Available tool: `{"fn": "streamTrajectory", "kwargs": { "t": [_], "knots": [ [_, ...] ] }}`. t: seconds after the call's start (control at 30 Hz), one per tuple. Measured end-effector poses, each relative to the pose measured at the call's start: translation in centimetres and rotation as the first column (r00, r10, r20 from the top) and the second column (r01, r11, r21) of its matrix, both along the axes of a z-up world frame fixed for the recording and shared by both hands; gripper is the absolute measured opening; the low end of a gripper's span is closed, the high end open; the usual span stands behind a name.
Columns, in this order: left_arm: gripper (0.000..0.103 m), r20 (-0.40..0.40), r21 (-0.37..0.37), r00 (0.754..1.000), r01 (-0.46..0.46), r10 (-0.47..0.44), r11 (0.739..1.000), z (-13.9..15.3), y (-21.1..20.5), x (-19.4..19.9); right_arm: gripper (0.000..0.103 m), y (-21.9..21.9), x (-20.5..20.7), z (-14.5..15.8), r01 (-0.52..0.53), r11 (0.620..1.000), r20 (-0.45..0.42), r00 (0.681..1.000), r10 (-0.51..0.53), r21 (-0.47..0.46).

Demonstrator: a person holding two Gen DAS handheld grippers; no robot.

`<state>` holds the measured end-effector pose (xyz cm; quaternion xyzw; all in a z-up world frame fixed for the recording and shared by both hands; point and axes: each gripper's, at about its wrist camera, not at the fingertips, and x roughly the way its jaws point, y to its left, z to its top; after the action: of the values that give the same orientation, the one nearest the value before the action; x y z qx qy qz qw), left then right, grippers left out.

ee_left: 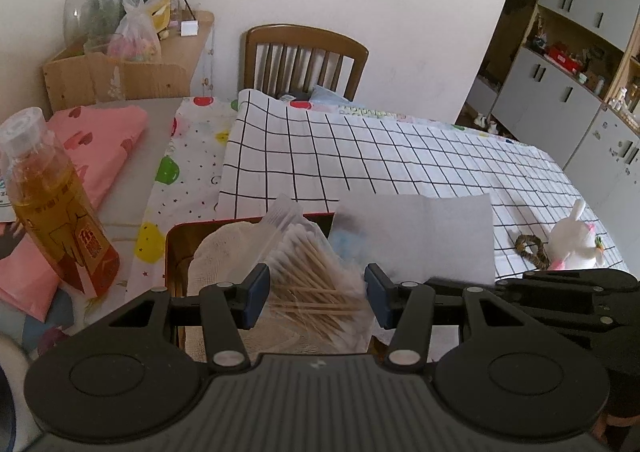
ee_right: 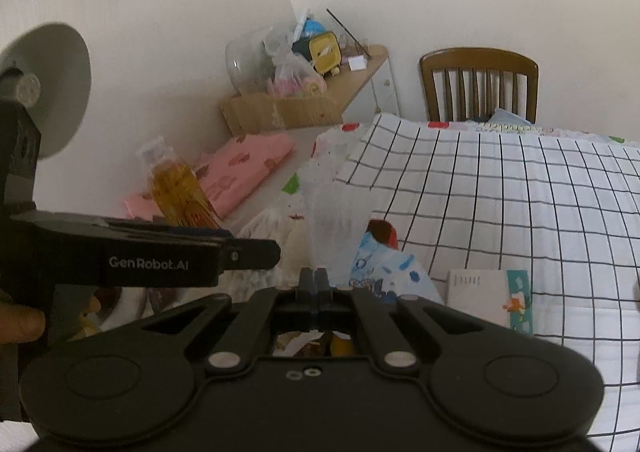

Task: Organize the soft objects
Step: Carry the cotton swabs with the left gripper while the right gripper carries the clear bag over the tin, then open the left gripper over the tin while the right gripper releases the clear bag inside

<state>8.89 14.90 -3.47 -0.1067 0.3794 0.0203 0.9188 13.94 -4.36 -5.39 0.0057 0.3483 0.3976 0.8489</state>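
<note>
My left gripper holds a clear bag of wooden cotton swabs between its blue pads, above a red-rimmed box. A white gauze cloth lies in that box. My right gripper is shut on a thin white tissue sheet that stands up from its tips. In the left wrist view the same sheet hangs to the right of the bag, with the right gripper under its lower edge. The left gripper shows side-on in the right wrist view.
A bottle of amber liquid and a folded pink cloth are on the left. On the black-and-white checked cloth sit a white plush rabbit and a spotted hair tie. A blue-printed packet and a white pack lie near the right gripper.
</note>
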Motion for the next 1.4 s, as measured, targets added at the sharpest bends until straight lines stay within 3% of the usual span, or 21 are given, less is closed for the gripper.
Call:
{"fn": "streamTrajectory", "kwargs": {
  "t": [0.7,0.93,1.07,1.2,1.4],
  "knots": [
    [0.052,-0.095,0.012,0.995,0.044,-0.043,0.999,-4.0,1.1,1.3,0.000,3.3,-0.4,-4.0,-0.071,0.984,-0.039,0.997,0.065,-0.162],
    [0.054,-0.085,0.014,0.996,0.040,-0.038,0.999,-4.3,1.3,1.0,0.001,3.2,-0.6,-4.2,-0.086,0.982,-0.052,0.996,0.078,-0.171],
    [0.065,-0.074,0.023,0.996,0.040,-0.039,0.999,-4.2,1.3,0.8,0.002,3.0,-0.6,-4.2,-0.087,0.981,-0.060,0.995,0.078,-0.176],
    [0.067,-0.063,0.013,0.997,0.034,-0.033,0.999,-4.0,1.5,0.7,0.003,2.9,-0.9,-4.2,-0.090,0.978,-0.061,0.995,0.080,-0.188],
    [0.068,-0.046,0.012,0.999,0.024,-0.023,1.000,-3.4,1.6,0.3,0.012,2.7,-1.6,-3.8,-0.087,0.978,-0.018,0.996,0.086,-0.188]
  ]
}}
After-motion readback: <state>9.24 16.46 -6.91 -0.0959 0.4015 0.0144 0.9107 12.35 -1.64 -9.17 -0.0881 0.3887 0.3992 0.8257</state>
